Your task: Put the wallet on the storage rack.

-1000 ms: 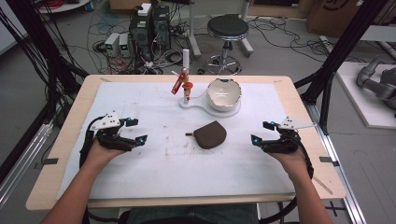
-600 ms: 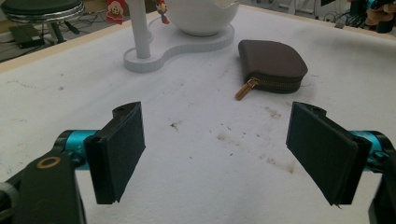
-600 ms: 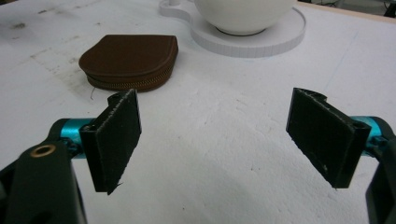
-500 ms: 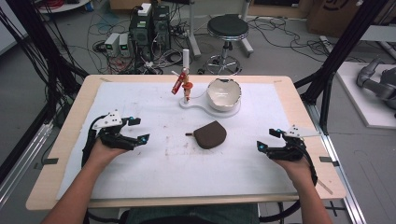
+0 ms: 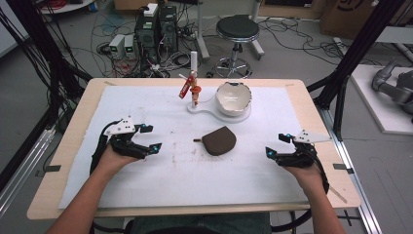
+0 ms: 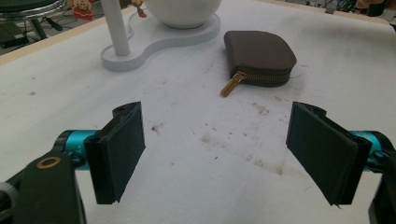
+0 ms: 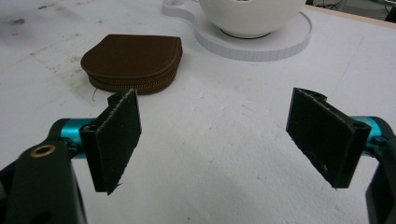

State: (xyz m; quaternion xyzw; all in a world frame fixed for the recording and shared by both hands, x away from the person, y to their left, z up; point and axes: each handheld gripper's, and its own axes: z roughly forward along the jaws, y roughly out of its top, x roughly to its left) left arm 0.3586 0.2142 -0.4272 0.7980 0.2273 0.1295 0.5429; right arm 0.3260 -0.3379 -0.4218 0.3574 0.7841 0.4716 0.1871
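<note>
Right tongs [image 5: 276, 145] pulled back toward your near edge, both pairs wide open and empty; pouch [image 5: 219, 141] sits mid-counter between them, so pre-grasp—close left tongs [image 5: 150, 138] in on it next.

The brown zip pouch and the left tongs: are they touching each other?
Apart. The left gripper view shows the open left tongs with bare white table cover between them and the brown zip pouch, which lies farther off.

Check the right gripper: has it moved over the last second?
Yes. The right gripper has slid back toward the person and slightly outward, away from the brown pouch, which lies where it was. Its jaws stand open.
</note>
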